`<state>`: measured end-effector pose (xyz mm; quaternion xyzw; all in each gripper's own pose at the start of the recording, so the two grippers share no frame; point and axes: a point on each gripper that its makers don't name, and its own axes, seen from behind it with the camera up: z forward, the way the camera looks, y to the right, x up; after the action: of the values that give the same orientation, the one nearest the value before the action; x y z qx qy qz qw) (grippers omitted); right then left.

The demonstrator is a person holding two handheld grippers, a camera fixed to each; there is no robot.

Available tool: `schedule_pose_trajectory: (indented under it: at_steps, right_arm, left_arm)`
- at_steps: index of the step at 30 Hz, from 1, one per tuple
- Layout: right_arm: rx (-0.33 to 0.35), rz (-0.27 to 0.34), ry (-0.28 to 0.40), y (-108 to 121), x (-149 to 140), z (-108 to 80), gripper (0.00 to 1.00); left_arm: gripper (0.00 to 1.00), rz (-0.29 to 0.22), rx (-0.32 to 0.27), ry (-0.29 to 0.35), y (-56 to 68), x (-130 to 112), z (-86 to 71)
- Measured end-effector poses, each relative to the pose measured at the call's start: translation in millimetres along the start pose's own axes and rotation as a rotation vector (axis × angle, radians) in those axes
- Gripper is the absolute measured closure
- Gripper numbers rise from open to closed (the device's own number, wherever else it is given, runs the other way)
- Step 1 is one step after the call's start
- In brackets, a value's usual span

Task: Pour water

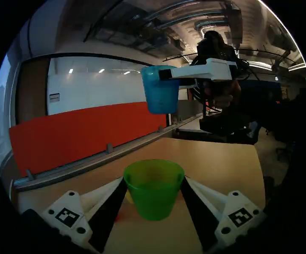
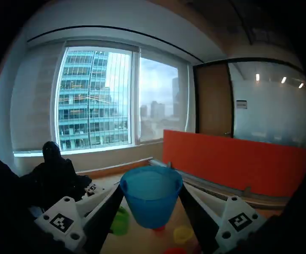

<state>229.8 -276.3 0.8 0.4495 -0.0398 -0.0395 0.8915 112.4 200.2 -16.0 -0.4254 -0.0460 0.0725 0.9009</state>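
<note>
My left gripper [image 1: 153, 186] is shut on a green plastic cup [image 1: 154, 190], held upright just above the wooden table [image 1: 221, 165]. Farther off and higher, my right gripper [image 1: 163, 78] holds a blue cup [image 1: 160, 91] upright in the air, with a hand behind it. In the right gripper view, the right gripper [image 2: 151, 192] is shut on that blue cup [image 2: 151, 199]. Below it to the left the green cup [image 2: 120, 221] shows beside a dark-gloved hand [image 2: 55, 173]. I cannot tell the water level in either cup.
An orange partition [image 1: 81, 131] with a grey rail runs along the table's far side. Small yellow [image 2: 182, 233] and red [image 2: 158, 228] items lie on the table under the blue cup. Large windows [image 2: 93, 101] and a glass-walled room [image 2: 271, 106] stand beyond.
</note>
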Motion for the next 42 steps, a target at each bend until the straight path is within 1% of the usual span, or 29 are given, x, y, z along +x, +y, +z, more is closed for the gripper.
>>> schedule_pose_trajectory:
  at_steps: [6, 14, 20, 29, 33, 42]
  right_arm:
    - [-0.014, -0.001, -0.037, 11, -21, -12.8, 0.08]
    - [-0.019, 0.003, -0.090, 18, -52, -30.5, 0.08]
    - [-0.007, 0.001, -0.129, 18, -75, -40.7, 0.08]
    - [0.018, -0.008, -0.166, 15, -108, -47.4, 0.08]
    - [0.033, -0.007, -0.178, 13, -122, -49.5, 0.08]
    - [0.049, -0.002, -0.258, 11, -163, -57.1, 0.08]
  left_arm:
    - [0.14, 0.006, -0.004, -0.040, -1.6, -12, -1.0]
    - [0.14, 0.007, 0.000, -0.107, -7.2, -31, 3.3]
    - [0.14, 0.009, -0.012, -0.161, -5.8, -44, 5.9]
    - [0.14, 0.019, -0.028, -0.232, -1.9, -67, 10.2]
    - [0.14, 0.018, -0.030, -0.251, -1.4, -74, 10.1]
    - [0.14, 0.013, -0.041, -0.290, 0.5, -87, 8.6]
